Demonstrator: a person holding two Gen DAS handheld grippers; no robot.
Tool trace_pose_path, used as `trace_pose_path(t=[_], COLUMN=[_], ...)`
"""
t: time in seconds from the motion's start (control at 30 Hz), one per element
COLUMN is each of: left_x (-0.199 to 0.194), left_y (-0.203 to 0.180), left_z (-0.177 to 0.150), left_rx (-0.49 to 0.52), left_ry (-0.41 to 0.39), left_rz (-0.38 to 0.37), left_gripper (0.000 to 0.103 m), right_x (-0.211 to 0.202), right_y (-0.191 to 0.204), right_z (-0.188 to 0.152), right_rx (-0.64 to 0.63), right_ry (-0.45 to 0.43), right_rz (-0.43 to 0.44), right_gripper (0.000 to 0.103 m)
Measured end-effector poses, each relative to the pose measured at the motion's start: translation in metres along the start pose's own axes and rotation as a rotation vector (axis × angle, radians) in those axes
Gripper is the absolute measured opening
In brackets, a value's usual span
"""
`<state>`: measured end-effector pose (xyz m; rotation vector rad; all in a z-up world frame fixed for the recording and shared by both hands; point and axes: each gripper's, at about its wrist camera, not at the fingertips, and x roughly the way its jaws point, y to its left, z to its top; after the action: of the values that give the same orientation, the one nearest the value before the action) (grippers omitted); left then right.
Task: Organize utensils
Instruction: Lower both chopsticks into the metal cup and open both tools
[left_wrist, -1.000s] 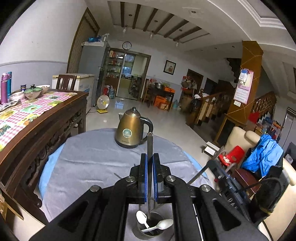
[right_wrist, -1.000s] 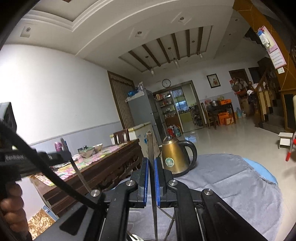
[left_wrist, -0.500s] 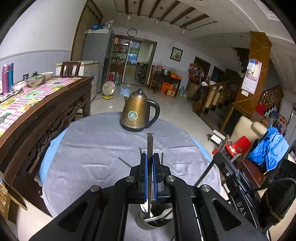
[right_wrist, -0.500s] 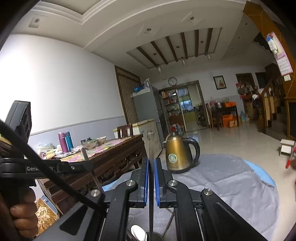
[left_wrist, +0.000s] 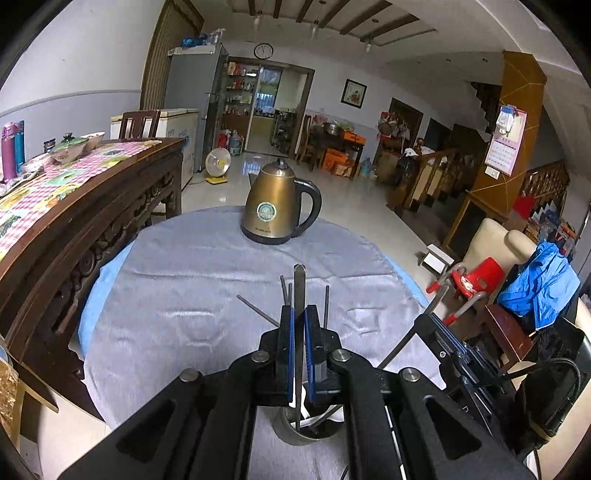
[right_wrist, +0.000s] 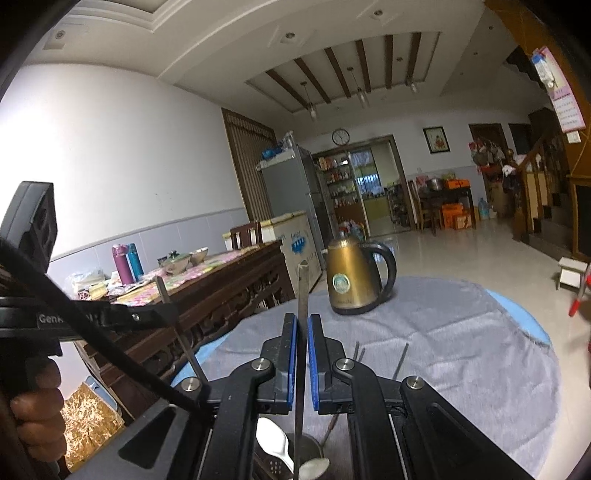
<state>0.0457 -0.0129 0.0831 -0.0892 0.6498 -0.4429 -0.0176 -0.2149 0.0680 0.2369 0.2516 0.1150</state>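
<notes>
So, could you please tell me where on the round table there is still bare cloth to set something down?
The grey cloth is bare between the kettle and the utensil cup, widest toward the wooden sideboard, and also to the kettle's right. It is crowded at the near edge, where the cup, its chopsticks and both claws meet.

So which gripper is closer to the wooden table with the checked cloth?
Left. The left gripper is on the wooden table's side; the right gripper sits beyond it, farther off.
</notes>
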Motion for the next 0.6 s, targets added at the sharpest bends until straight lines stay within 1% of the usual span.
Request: trace_pose_path(t=[0.27,0.57,0.6], left_x=[0.008,0.013,0.013], left_y=[0.002,0.001,0.002], left_z=[-0.007,-0.009,-0.008], left_rx=[-0.013,-0.017,-0.016], left_ry=[0.041,0.069,0.069], left_rz=[0.004,-0.01,-0.01], left_gripper=[0.005,0.006,0.007], right_x=[0.004,0.005,0.005], right_y=[-0.006,-0.009,-0.01], right_z=[-0.01,-0.013,-0.013], right_rx=[0.023,0.043,0.049], right_ry=[0.051,0.065,0.066], right_rz=[0.003,0.008,0.009], right_gripper=[0.007,0.007,0.009])
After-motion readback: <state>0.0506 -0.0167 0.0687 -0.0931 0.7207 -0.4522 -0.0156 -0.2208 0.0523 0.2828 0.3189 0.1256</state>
